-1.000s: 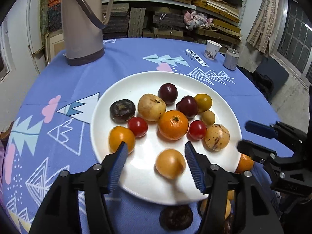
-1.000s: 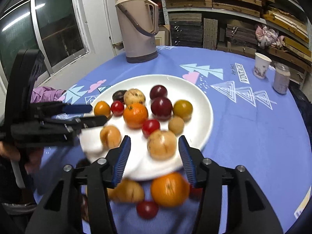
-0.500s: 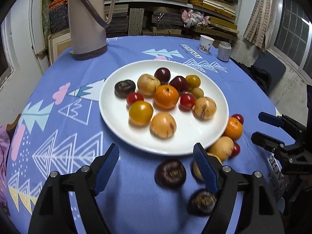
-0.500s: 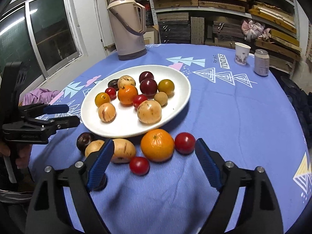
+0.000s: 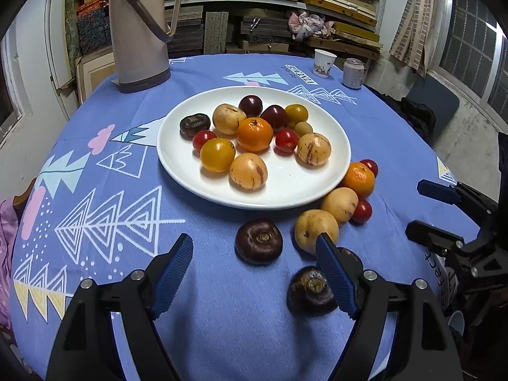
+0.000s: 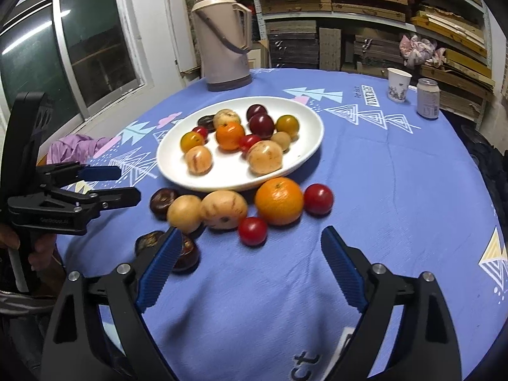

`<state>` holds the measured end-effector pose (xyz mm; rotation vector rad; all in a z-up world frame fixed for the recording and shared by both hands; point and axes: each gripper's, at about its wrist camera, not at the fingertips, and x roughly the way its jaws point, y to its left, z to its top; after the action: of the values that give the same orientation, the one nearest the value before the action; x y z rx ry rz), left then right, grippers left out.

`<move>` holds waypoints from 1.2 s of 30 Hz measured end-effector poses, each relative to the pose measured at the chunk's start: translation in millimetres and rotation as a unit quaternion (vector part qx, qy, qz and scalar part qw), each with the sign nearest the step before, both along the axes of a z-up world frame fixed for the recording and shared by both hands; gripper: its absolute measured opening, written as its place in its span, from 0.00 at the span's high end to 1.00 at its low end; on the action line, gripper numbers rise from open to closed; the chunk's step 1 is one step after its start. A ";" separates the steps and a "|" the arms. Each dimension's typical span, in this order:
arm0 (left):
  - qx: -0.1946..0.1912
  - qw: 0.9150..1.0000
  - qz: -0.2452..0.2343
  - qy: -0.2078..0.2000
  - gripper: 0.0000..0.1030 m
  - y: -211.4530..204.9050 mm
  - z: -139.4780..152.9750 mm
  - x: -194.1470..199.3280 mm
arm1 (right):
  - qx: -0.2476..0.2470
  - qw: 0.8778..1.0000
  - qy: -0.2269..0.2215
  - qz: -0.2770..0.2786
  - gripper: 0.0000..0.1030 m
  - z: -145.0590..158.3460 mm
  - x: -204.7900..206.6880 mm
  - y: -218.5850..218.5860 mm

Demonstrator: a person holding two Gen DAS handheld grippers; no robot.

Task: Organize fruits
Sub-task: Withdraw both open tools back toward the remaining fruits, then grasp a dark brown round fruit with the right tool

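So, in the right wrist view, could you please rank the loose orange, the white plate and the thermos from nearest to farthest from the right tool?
1. Loose orange, on the cloth just ahead of the right tool.
2. White plate, mid-table behind it.
3. Thermos, at the far edge, left.

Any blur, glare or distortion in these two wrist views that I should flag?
Left wrist view: sharp overall; fisheye bends the table edge and shelves, dark vignette in the corners, soft shadows under the fruit on the plate. Right wrist view: pale fruit beside the plate looks slightly smeared, window shows a reflected light streak, same fisheye curving.
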<state>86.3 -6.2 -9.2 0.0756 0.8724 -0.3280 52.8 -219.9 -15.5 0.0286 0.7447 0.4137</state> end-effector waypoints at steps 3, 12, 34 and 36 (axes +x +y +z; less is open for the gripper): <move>0.001 1.000 0.001 0.002 0.22 0.1 -0.8 -1.2 | 0.003 1.000 0.006 0.013 0.16 -2.0 -2.9 6.4; 0.001 1.000 0.007 0.007 0.21 3.2 -3.4 1.0 | 0.004 0.998 0.020 0.053 0.16 -8.6 -6.1 28.8; 0.002 0.999 0.026 0.026 0.17 23.6 -20.0 -6.8 | 0.011 0.993 0.078 0.085 0.51 -31.5 8.3 58.8; -0.001 0.999 0.031 0.030 0.17 28.1 -21.1 -7.2 | 0.026 0.992 0.090 0.083 0.55 -33.9 13.0 59.3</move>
<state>79.2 21.9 -30.4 0.0377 0.9315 -0.2743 65.9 -160.7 -49.5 0.0541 0.9167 0.5954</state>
